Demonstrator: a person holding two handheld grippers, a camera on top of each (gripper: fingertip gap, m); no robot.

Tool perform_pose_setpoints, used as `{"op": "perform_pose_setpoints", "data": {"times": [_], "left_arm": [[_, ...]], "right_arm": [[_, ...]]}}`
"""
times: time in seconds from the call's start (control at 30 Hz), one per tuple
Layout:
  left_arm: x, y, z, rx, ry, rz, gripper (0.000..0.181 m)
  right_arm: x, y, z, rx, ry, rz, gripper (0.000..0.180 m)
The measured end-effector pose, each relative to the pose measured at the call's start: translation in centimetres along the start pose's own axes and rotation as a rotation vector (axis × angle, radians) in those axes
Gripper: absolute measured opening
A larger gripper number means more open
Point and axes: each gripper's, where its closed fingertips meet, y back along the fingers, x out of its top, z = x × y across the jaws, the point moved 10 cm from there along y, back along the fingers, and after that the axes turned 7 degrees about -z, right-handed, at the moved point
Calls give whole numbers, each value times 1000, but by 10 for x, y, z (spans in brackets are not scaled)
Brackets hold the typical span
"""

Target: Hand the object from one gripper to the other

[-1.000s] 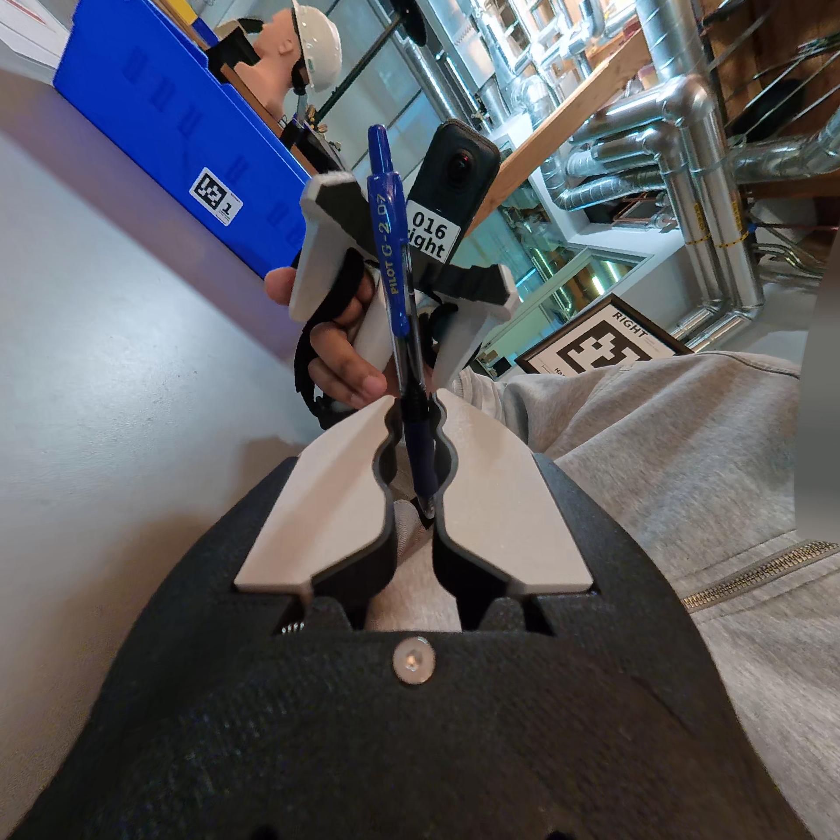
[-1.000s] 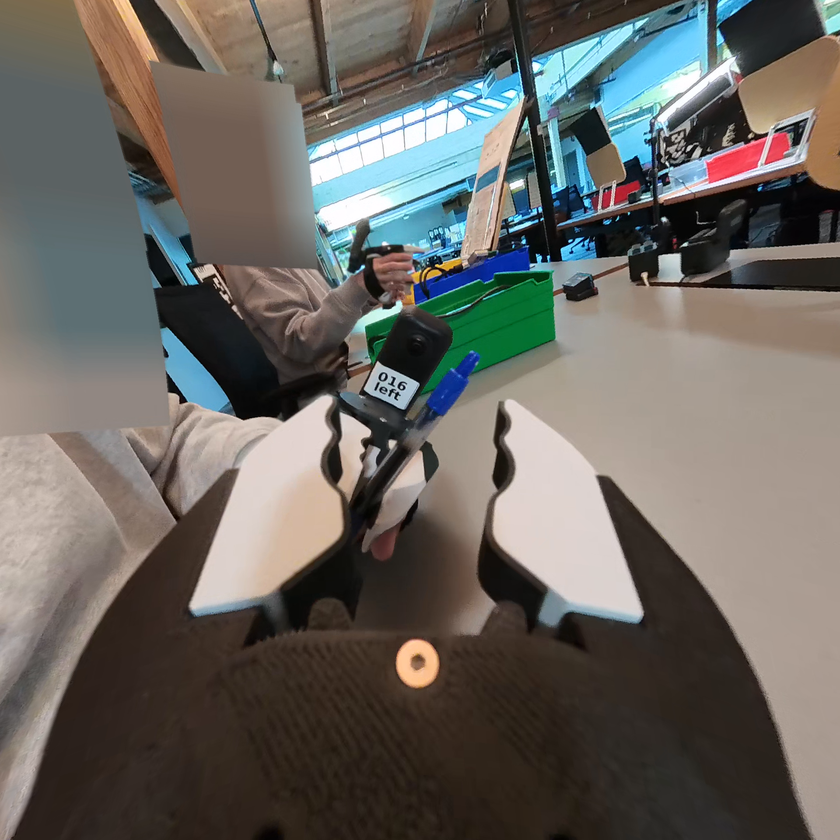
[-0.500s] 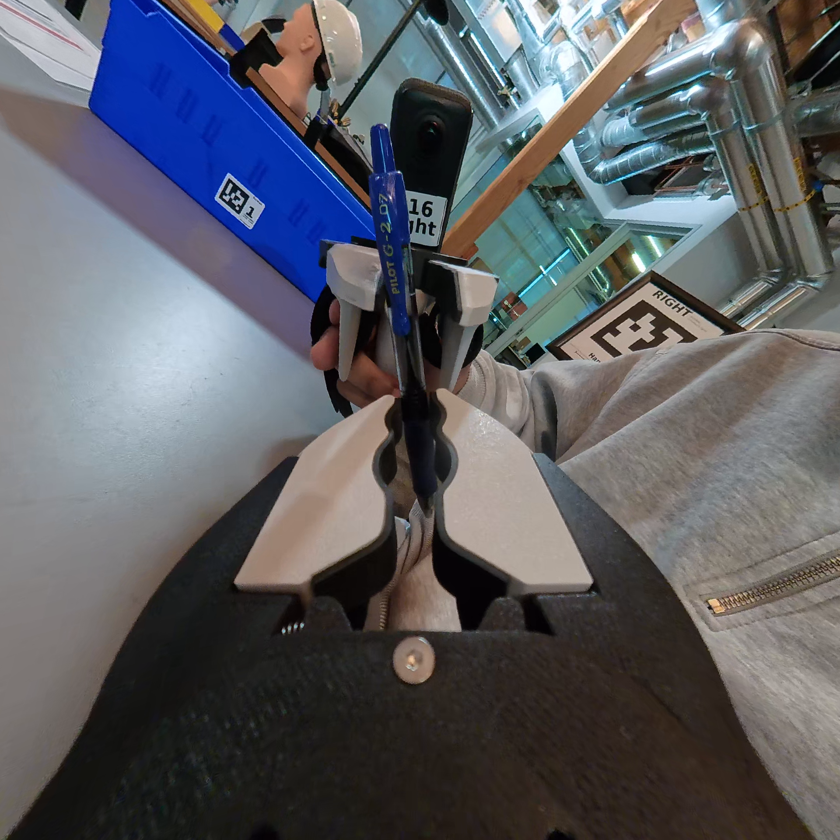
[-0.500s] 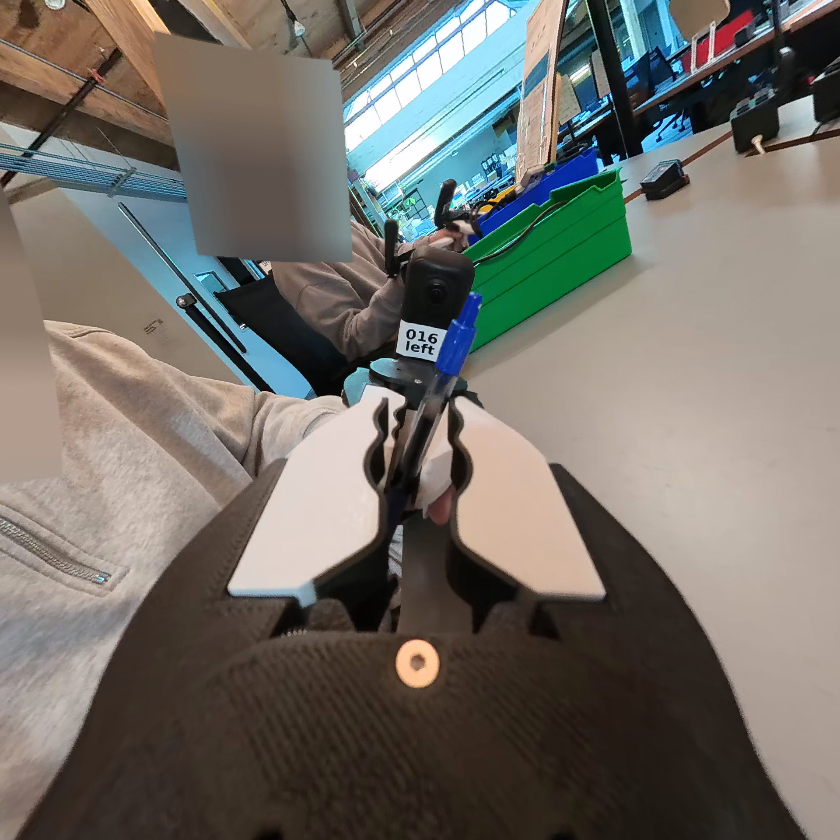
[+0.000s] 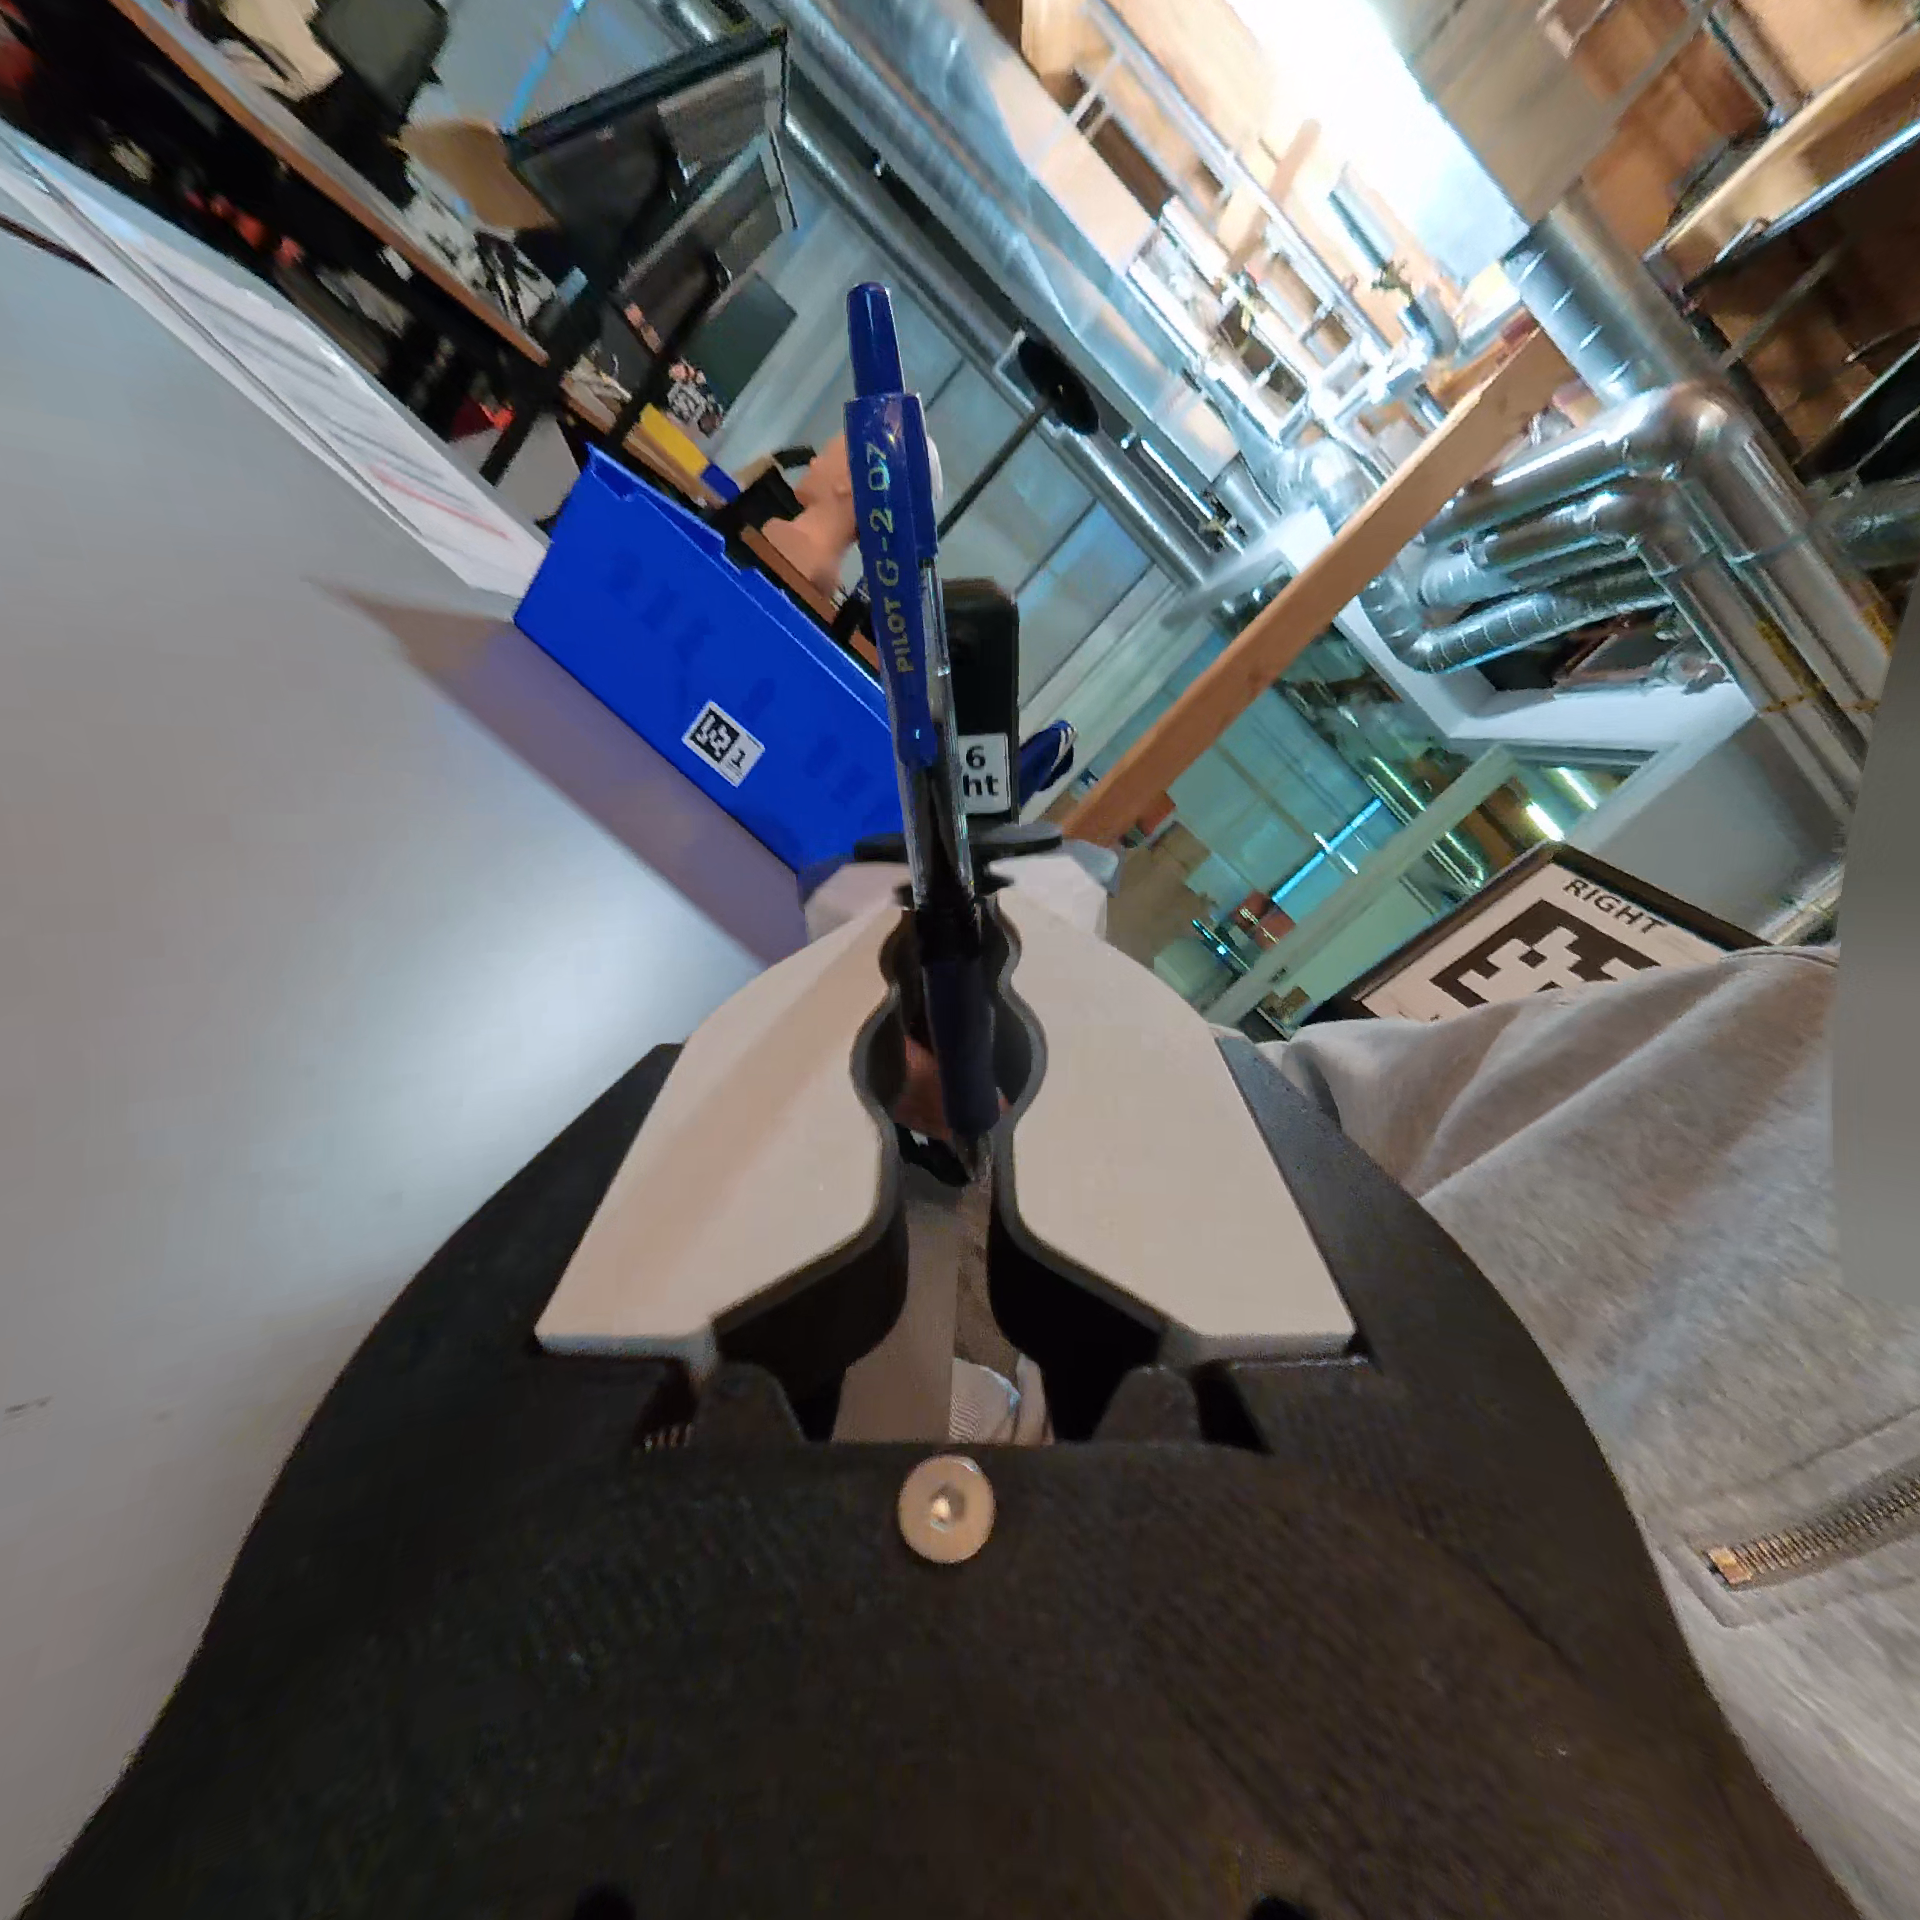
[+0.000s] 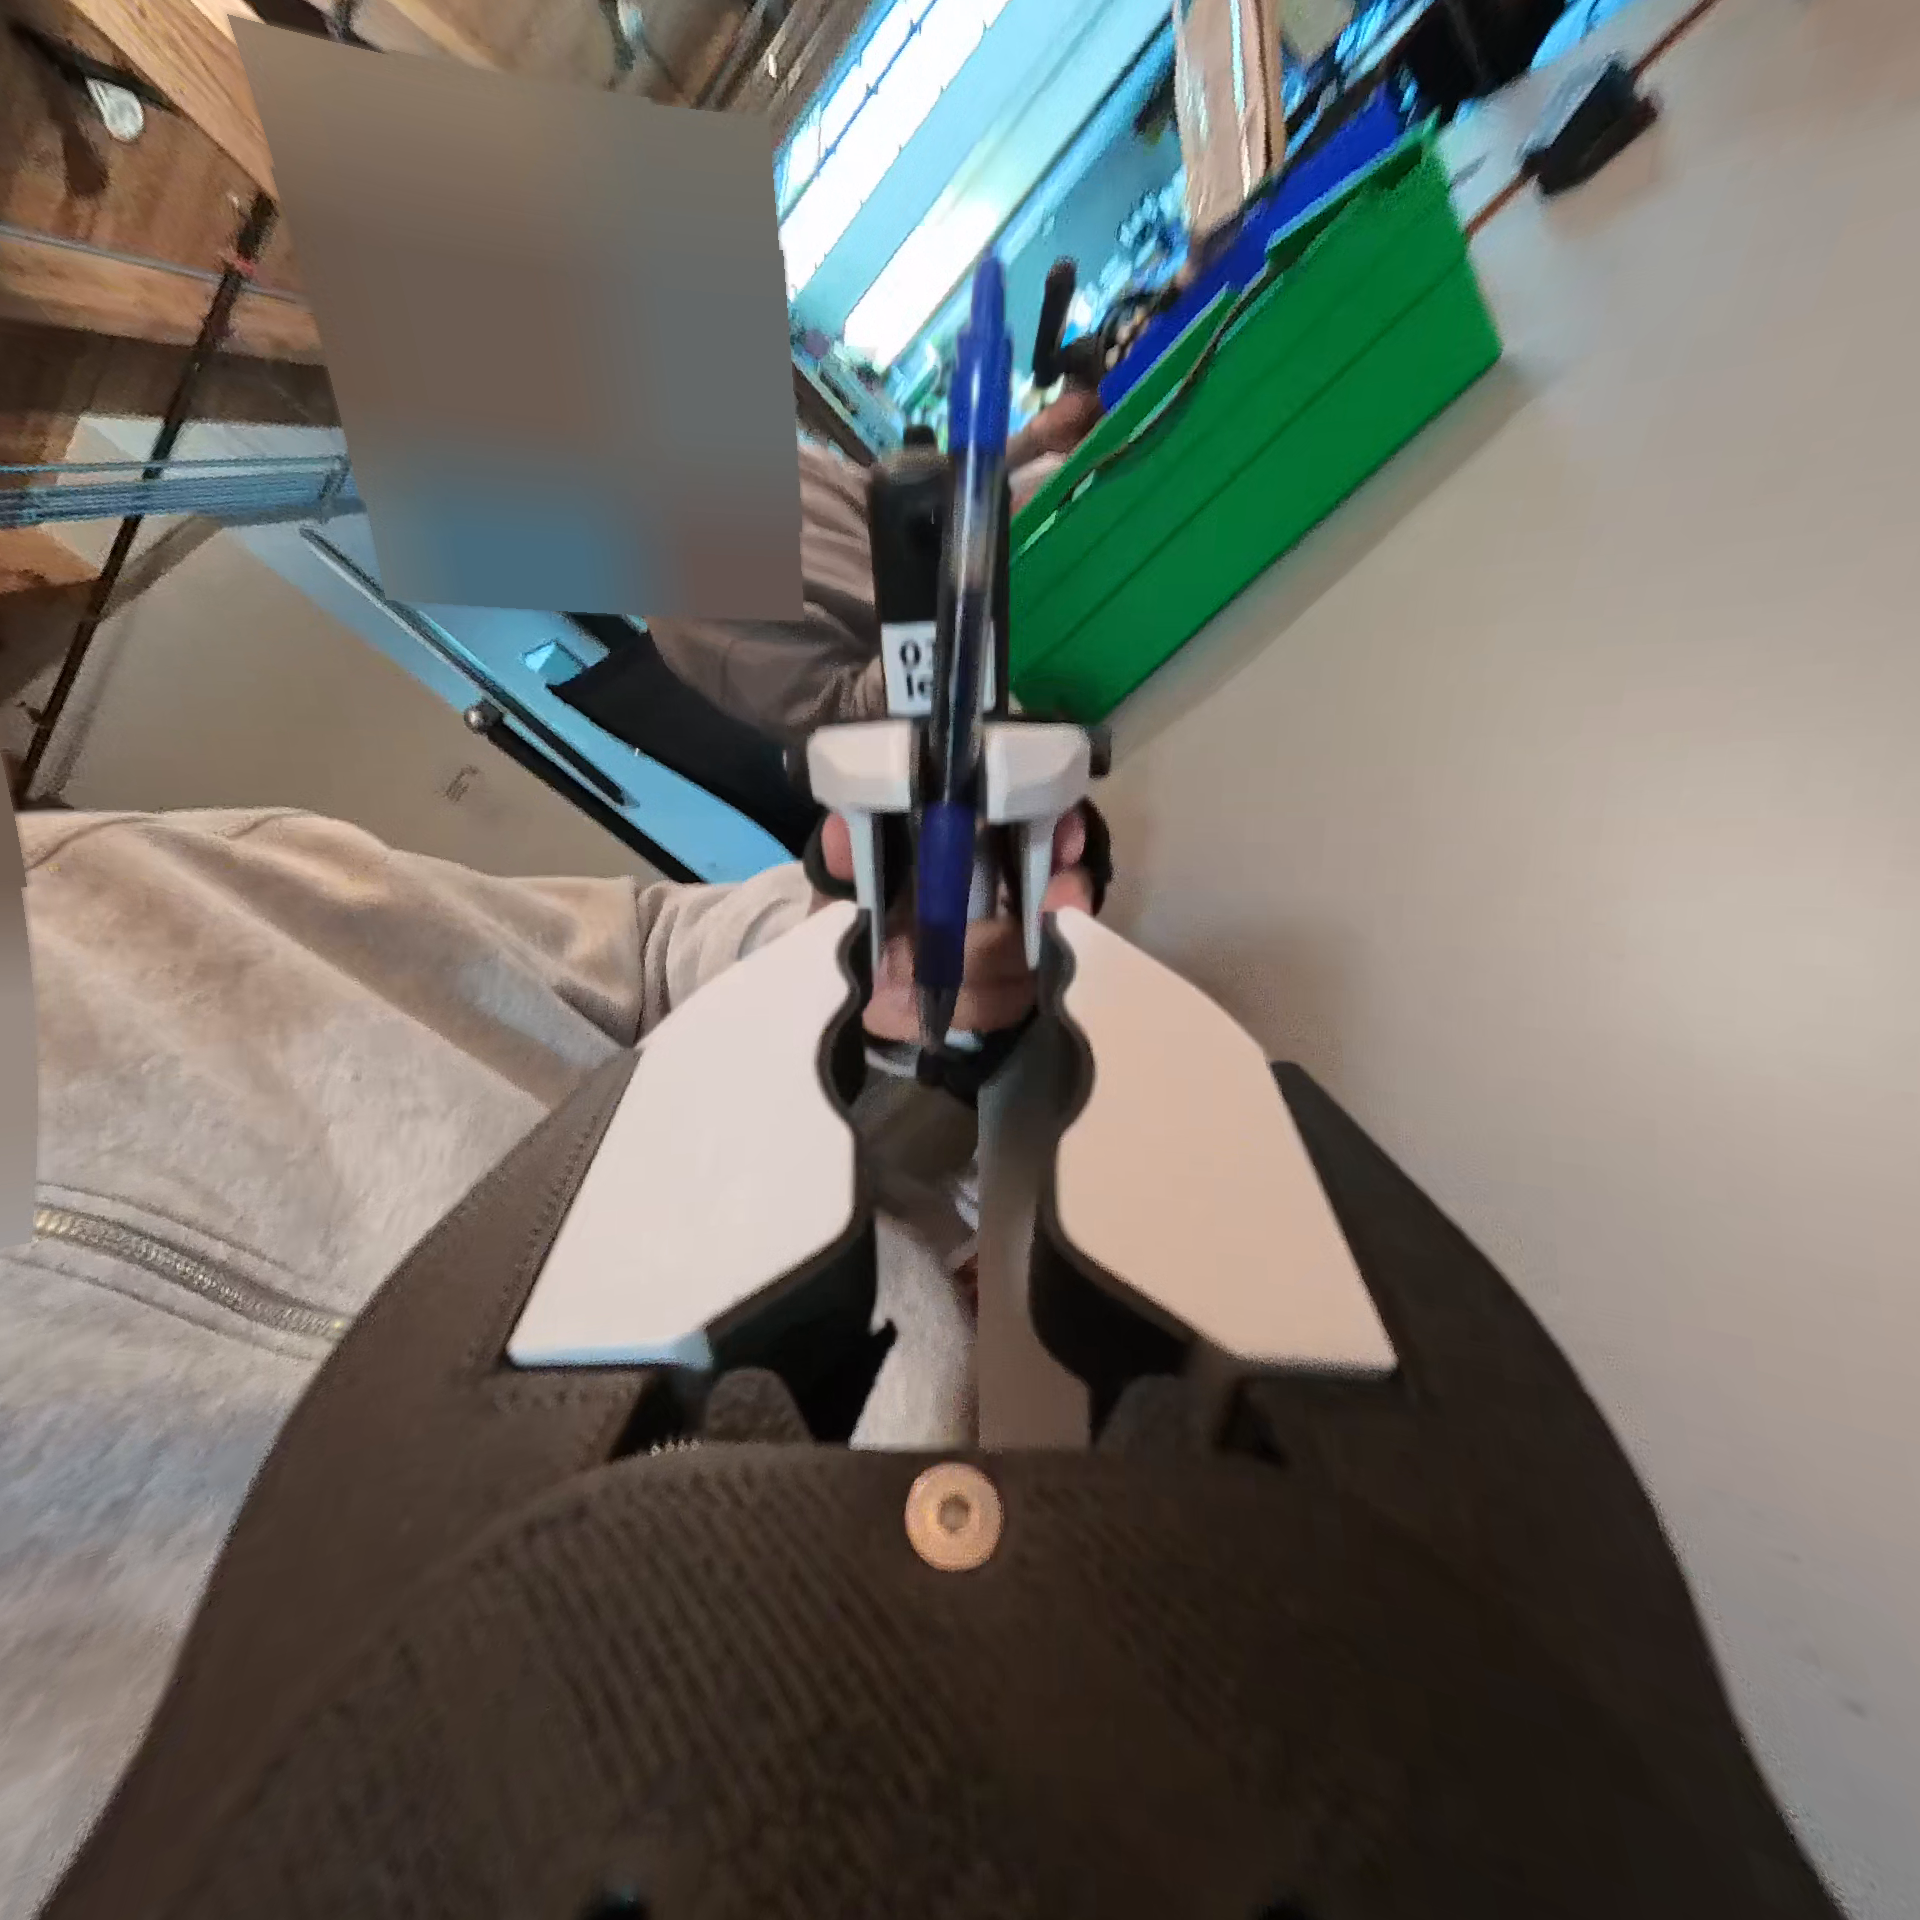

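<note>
The left gripper (image 5: 948,997) has its jaws closed on the lower barrel of a blue pen (image 5: 902,665), which stands upright above the grey tabletop (image 5: 260,935). The right gripper (image 6: 956,997) faces it, jaws partly open around the pen's tip without touching it. A green bin (image 6: 1247,499) sits behind.

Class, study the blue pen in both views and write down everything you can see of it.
The pen is blue and retractable: clear barrel, blue clip with writing, push button at the far end, dark rubber grip. The left gripper is shut on the grip, tip pointing back toward its body. The right gripper faces it, jaws apart.
</note>
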Motion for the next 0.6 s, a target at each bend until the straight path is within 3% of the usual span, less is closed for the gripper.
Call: {"op": "perform_pose_setpoints", "data": {"times": [0.3,0.6], "left_arm": [[-1,-2,5,-27,-33,7,11],[-5,-9,9,-45,-56,-29,11]], "right_arm": [[-13,-24,-7,28,25,-130,29],[-16,-29,-9,24,44,-144,12]]}}
